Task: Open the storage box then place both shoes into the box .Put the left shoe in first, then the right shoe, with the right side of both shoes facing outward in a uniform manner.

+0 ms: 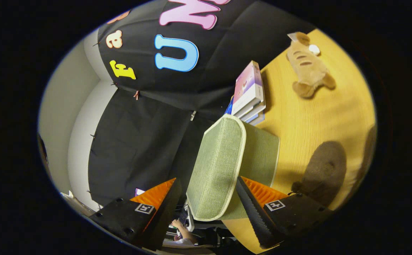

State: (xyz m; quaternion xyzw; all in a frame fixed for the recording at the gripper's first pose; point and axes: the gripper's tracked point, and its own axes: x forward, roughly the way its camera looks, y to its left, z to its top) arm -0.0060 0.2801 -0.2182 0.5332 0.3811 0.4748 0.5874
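gripper [209,203] fingers apart around the green woven fabric storage box [223,166] lid.
i risk it slipping; brown shoe [324,171] sits nearby.

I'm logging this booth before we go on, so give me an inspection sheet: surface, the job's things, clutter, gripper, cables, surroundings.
Surface: wooden table, view rolled sideways.
Job's things: green fabric storage box, its lid swung open and lying between the fingers; one dark brown shoe on the table beyond the box.
Clutter: stack of books against the wall; plush toy further along the table.
Gripper: gripper with jaws apart either side of the lid; contact cannot be told.
Cables: nothing seen.
Surroundings: black cloth wall; a person's hand in the background.
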